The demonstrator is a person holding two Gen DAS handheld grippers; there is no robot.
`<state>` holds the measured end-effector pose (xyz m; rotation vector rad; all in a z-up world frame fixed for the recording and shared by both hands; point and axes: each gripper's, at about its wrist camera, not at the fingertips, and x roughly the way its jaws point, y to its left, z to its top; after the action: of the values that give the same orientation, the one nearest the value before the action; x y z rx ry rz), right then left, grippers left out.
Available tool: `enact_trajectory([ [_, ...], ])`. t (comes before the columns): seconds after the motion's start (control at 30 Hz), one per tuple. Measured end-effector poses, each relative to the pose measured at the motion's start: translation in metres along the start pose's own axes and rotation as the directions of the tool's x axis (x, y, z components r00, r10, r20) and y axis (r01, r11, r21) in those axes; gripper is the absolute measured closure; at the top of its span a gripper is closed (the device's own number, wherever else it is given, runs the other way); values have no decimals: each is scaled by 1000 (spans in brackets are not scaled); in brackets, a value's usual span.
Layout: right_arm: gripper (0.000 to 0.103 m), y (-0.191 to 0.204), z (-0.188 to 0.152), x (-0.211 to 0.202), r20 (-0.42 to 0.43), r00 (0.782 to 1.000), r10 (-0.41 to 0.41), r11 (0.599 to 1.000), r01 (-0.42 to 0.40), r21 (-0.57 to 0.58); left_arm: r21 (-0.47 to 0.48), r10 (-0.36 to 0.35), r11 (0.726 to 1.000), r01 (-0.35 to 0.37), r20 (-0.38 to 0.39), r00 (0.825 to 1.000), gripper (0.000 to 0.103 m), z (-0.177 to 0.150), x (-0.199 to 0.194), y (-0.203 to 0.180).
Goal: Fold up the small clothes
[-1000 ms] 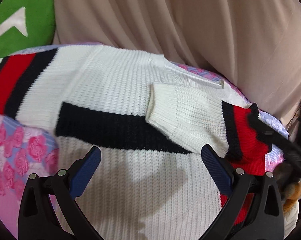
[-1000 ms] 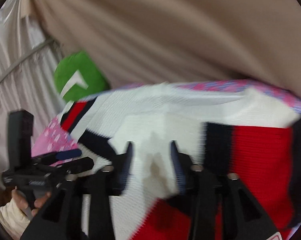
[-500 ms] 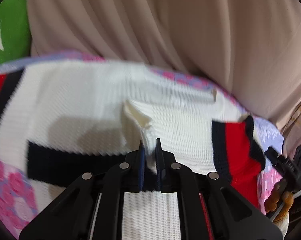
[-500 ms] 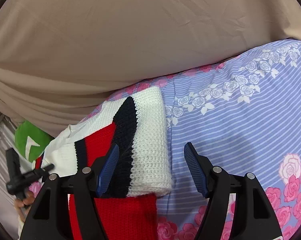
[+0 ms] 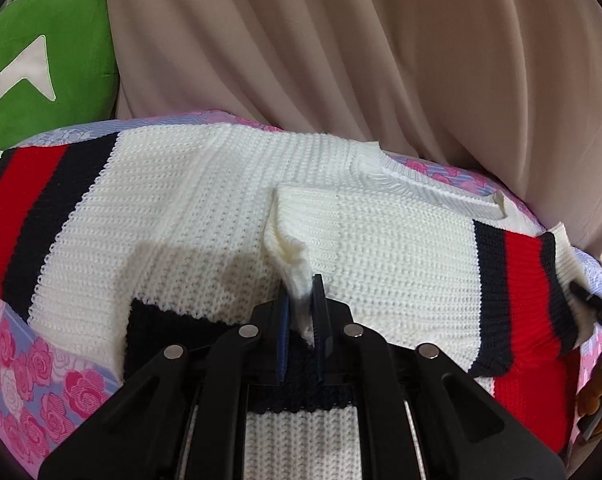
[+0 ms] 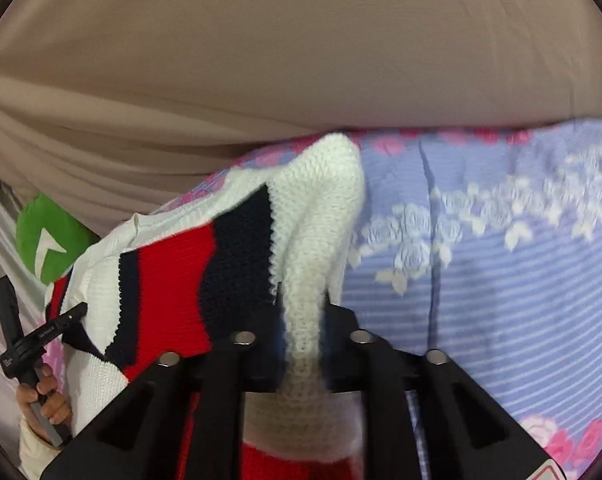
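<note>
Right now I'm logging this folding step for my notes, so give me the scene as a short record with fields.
garment: striped knit sweater, flat on the flowered bedsheet
left gripper: shut on the sleeve cuff, which lies folded over the sweater's chest
right gripper: shut on the sweater's white edge, lifted off the bedsheet
background: beige curtain, green pillow

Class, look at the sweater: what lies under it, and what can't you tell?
Under the sweater lies a floral sheet, showing at its edges; what the sheet looks like beneath the knit is covered. A folded sleeve lies on top.
</note>
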<state>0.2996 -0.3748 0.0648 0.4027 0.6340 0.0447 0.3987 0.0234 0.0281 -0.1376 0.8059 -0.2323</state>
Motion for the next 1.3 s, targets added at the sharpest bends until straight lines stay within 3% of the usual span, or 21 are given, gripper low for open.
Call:
enact_trajectory([
  [0.03, 90, -5, 3, -8, 40, 999, -15, 1000, 14, 5, 3, -1, 1000, 1, 6, 1000, 92, -2, 0, 0],
  [0.07, 91, -16, 3, -1, 23, 998, -52, 999, 51, 15, 3, -5, 1000, 5, 11, 1000, 92, -4, 1, -1],
  [0.13, 90, -38, -4, 33, -117, 985, -129, 990, 135, 38, 16, 9, 1000, -9, 16, 1000, 91, -3, 1, -1],
  [0.23, 90, -40, -1, 19, -81, 991, -106, 993, 110, 42, 56, 50, 997, -52, 30, 998, 90, -4, 0, -7],
  [0.33, 89, -26, 4, -12, 20, 975, -222, 975, 222, 12, 80, 76, 994, -79, 42, 996, 90, -6, -2, -10],
  [0.37, 80, -20, 4, -26, 65, 971, -229, 973, 228, 18, 84, 79, 993, -83, 44, 996, 90, -7, -3, -10],
  [0.43, 80, -6, 0, -39, 76, 987, -139, 990, 139, 7, 87, 83, 992, -87, 48, 995, 90, -7, -3, -10],
  [0.47, 80, 6, -6, -38, 46, 996, -72, 997, 74, -33, 88, 83, 992, -87, 49, 995, 90, -7, -4, -9],
  [0.53, 82, 15, -17, -29, -37, 999, -33, 993, 29, -111, 91, 85, 992, -90, 51, 995, 89, -8, -4, -9],
  [0.57, 90, 15, -25, -14, -89, 993, -75, 987, 61, -148, 92, 87, 992, -92, 52, 995, 89, -8, -4, -8],
  [0.63, 96, -8, -35, 10, -171, 969, -179, 976, 152, -159, 92, 93, 991, -97, 53, 994, 85, -9, -5, -8],
  [0.7, 103, -25, -34, 4, -154, 980, -129, 989, 115, -96, 89, 88, 992, -92, 48, 995, 81, -10, -5, -6],
  [0.77, 103, -31, -28, -9, -134, 980, -150, 988, 143, -64, 89, 88, 992, -92, 48, 995, 80, -10, -6, -6],
  [0.83, 103, -23, -26, -21, -87, 981, -172, 980, 162, -115, 94, 94, 991, -98, 50, 994, 80, -10, -6, -6],
  [0.93, 103, -31, -35, -9, -130, 964, -232, 965, 211, -156, 96, 97, 990, -102, 51, 994, 80, -11, -7, -6],
  [1.07, 103, -37, -16, -18, -102, 980, -168, 983, 160, -88, 89, 97, 991, -101, 44, 994, 79, -13, -8, -6],
  [1.13, 89, -40, 3, -31, -46, 983, -176, 981, 171, -90, 96, 109, 989, -113, 45, 993, 79, -13, -7, -7],
  [1.17, 73, -42, 20, -29, -20, 983, -181, 980, 178, -87, 101, 115, 988, -120, 47, 992, 79, -14, -7, -8],
  [1.23, 55, -49, 43, -17, -13, 983, -184, 981, 183, -60, 104, 120, 987, -124, 48, 992, 79, -13, -7, -9],
  [1.3, 54, -68, 68, 7, -41, 979, -201, 980, 200, -12, 101, 116, 988, -121, 47, 992, 79, -13, -7, -8],
])
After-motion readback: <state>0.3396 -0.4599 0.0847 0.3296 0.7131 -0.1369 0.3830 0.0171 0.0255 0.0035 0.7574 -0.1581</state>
